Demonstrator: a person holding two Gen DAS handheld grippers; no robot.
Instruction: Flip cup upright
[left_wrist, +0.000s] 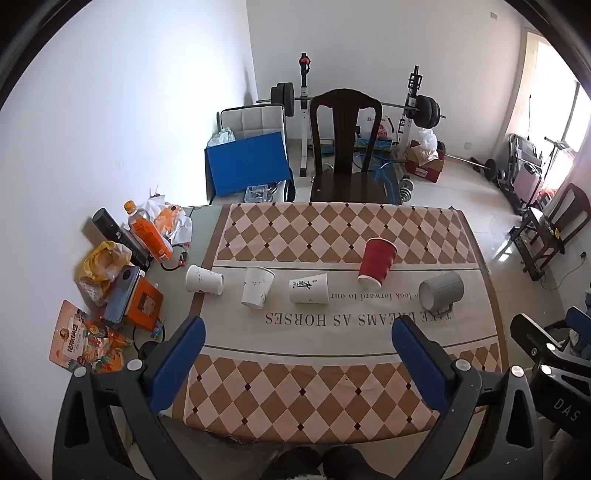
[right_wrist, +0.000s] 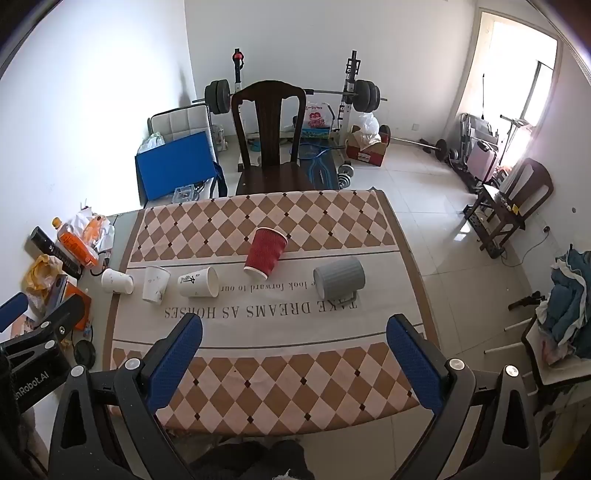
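Several cups lie on their sides in a row on the checked tablecloth (left_wrist: 332, 391): three white paper cups (left_wrist: 204, 279) (left_wrist: 257, 287) (left_wrist: 308, 288), a red ribbed paper cup (left_wrist: 376, 262) and a grey mug (left_wrist: 440, 290). In the right wrist view they are the white cups (right_wrist: 117, 281) (right_wrist: 155, 284) (right_wrist: 198, 282), the red cup (right_wrist: 265, 252) and the grey mug (right_wrist: 340, 278). My left gripper (left_wrist: 299, 339) is open and empty, above the table's near edge. My right gripper (right_wrist: 295, 338) is open and empty, also near the front edge.
Clutter sits at the table's left end: an orange bottle (left_wrist: 147, 230), a black cylinder (left_wrist: 118, 236), a yellow bag (left_wrist: 101, 260), an orange box (left_wrist: 142, 302), snack packets (left_wrist: 86, 341). A dark wooden chair (left_wrist: 345, 147) stands behind the table. Weight rack and blue board behind.
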